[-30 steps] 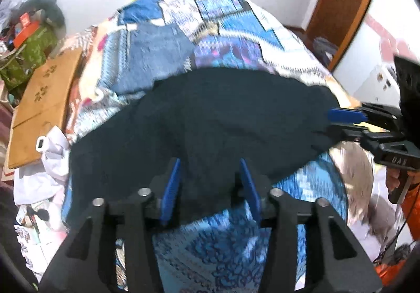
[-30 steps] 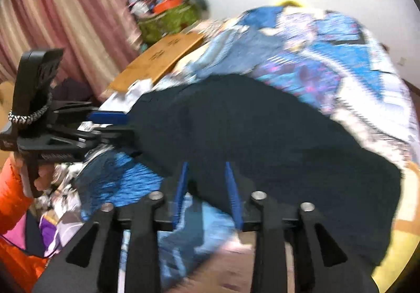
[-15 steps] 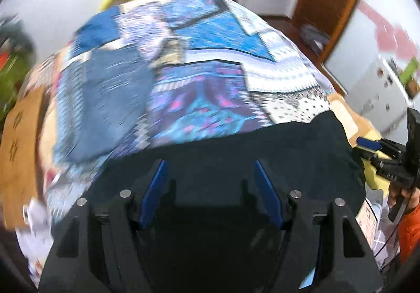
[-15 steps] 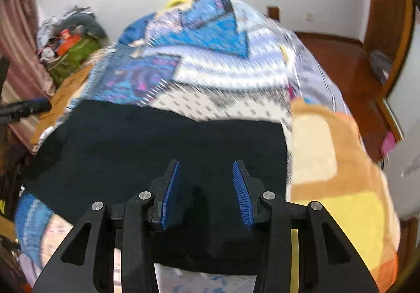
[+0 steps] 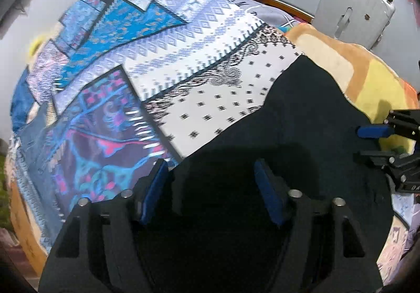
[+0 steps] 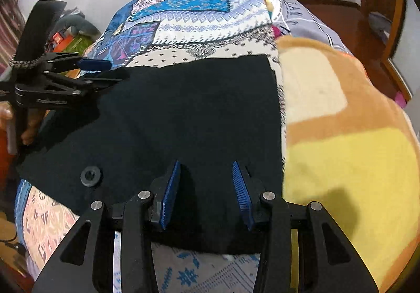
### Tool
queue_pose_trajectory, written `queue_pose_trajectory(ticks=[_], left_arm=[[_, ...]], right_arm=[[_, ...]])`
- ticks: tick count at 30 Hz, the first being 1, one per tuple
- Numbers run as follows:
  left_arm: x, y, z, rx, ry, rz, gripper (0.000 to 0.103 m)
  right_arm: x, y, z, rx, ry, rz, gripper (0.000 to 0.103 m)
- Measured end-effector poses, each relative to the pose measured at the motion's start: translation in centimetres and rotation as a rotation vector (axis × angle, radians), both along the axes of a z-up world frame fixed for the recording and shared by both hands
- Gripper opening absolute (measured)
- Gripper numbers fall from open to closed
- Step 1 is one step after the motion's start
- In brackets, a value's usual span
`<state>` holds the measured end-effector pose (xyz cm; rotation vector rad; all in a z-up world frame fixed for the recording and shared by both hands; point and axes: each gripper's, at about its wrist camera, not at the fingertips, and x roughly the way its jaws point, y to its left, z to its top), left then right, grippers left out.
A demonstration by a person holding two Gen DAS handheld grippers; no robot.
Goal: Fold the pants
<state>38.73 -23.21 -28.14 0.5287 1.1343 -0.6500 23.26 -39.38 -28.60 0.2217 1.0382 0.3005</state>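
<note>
I've got the black pants [image 6: 183, 114] spread flat on the patchwork bedspread [image 5: 162, 51] so the next fold lands square; my left gripper [image 5: 211, 188] and right gripper [image 6: 207, 188] both hover over them, jaws apart, holding nothing

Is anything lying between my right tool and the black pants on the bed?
Nothing visible. The right tool, open, hangs directly over the black pants, spread flat on the patchwork quilt. A small black round piece lies on the fabric to its left, clear of the jaws.
</note>
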Motion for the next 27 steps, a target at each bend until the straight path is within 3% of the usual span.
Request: queue_pose_trajectory(ticks=[2, 8, 12, 15, 18, 21, 23, 25, 27], left_arm=[[0.3, -0.2, -0.1, -0.023, 0.025, 0.007, 0.041], [0.1, -0.7, -0.1, 0.021, -0.06, 0.048, 0.017], [1.7, 0.3, -0.7, 0.07, -0.092, 0.141, 0.016], [1.7, 1.0, 0.0, 0.058, -0.103, 0.173, 0.016], [0.8, 2.2, 1.6, 0.009, -0.104, 0.2, 0.016], [-0.8, 3.7, 3.8, -0.044, -0.126, 0.219, 0.026], [-2.0, 4.9, 5.2, -0.077, -0.143, 0.236, 0.051], [-3.3, 6.3, 6.5, -0.117, -0.159, 0.255, 0.066], [-4.6, 8.1, 7.5, -0.149, -0.171, 0.279, 0.073]], right_arm=[[-0.3, -0.1, -0.1, -0.004, 0.003, -0.002, 0.038], [-0.5, 0.1, -0.2, -0.006, -0.003, -0.02, 0.037], [-0.9, 0.1, 0.0, -0.018, -0.001, -0.037, 0.037], [-1.5, -0.1, 0.7, -0.054, -0.001, -0.06, 0.038], [-2.7, -0.9, 1.7, -0.021, -0.01, -0.103, 0.041], [-4.1, -1.3, 2.9, 0.004, -0.024, -0.137, 0.045], [-5.2, -1.3, 3.7, 0.007, -0.036, -0.154, 0.049], [-6.2, -1.2, 4.3, 0.025, -0.051, -0.179, 0.063], [-7.1, -1.1, 4.5, 0.051, -0.057, -0.195, 0.066]])
